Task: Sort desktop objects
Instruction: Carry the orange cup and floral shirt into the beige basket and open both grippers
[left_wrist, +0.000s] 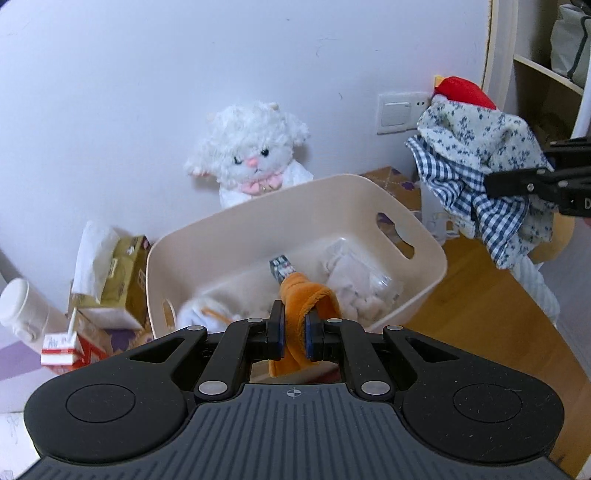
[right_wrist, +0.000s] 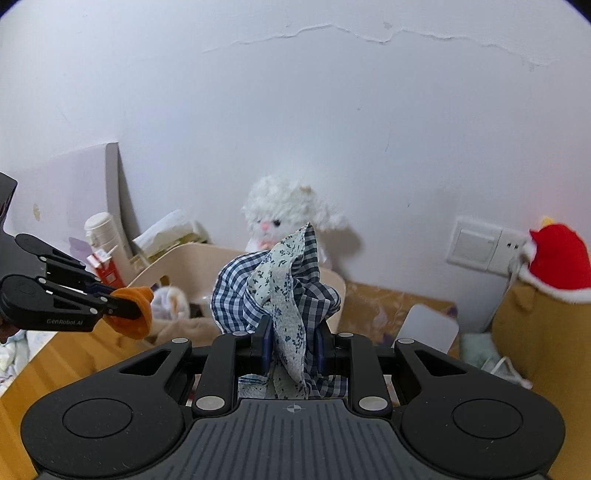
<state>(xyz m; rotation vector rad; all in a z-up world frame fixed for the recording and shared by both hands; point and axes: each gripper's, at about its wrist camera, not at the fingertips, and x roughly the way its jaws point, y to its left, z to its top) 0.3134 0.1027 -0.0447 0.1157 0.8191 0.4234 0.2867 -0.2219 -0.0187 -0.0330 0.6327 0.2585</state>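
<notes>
Your left hand-held gripper is clamped on an orange cloth, held above the cream basket on the bench. Your right hand-held gripper pinches a blue checked and flowered cloth, bunched up between its jaws, in front of the white plush toy.
</notes>
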